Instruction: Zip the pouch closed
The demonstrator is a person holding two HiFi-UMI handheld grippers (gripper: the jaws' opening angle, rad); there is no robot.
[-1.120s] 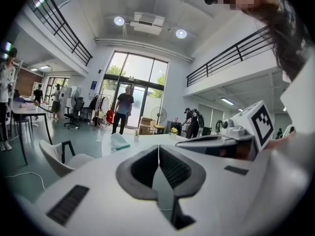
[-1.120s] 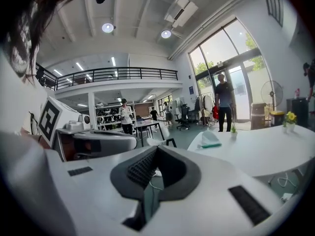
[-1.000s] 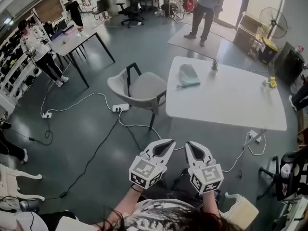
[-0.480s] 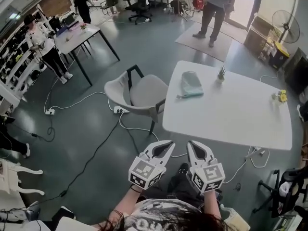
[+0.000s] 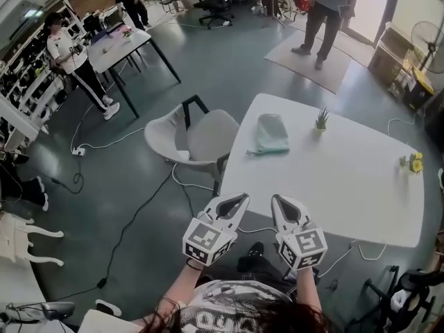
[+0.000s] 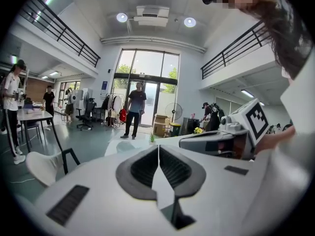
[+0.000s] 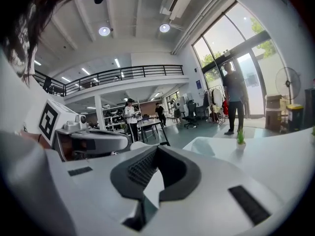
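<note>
A pale green pouch (image 5: 270, 133) lies on the white table (image 5: 347, 179), near its far left side. Both grippers are held side by side in front of the person, short of the table's near edge and well away from the pouch. My left gripper (image 5: 243, 198) is shut with nothing between its fingers, and so is my right gripper (image 5: 276, 199). In the left gripper view the jaws (image 6: 158, 147) meet tip to tip. In the right gripper view the jaws (image 7: 156, 149) are also together, and the pouch (image 7: 203, 147) shows as a pale lump on the table beyond.
A grey chair (image 5: 198, 134) stands against the table's left edge. A small potted plant (image 5: 322, 120) sits right of the pouch, a yellow object (image 5: 415, 162) at the table's far right. Cables (image 5: 135, 214) cross the floor. People stand at the back of the room.
The table and pouch have come nearer and lower in the head view as the person walks toward them. Both grippers stay shut and side by side.
</note>
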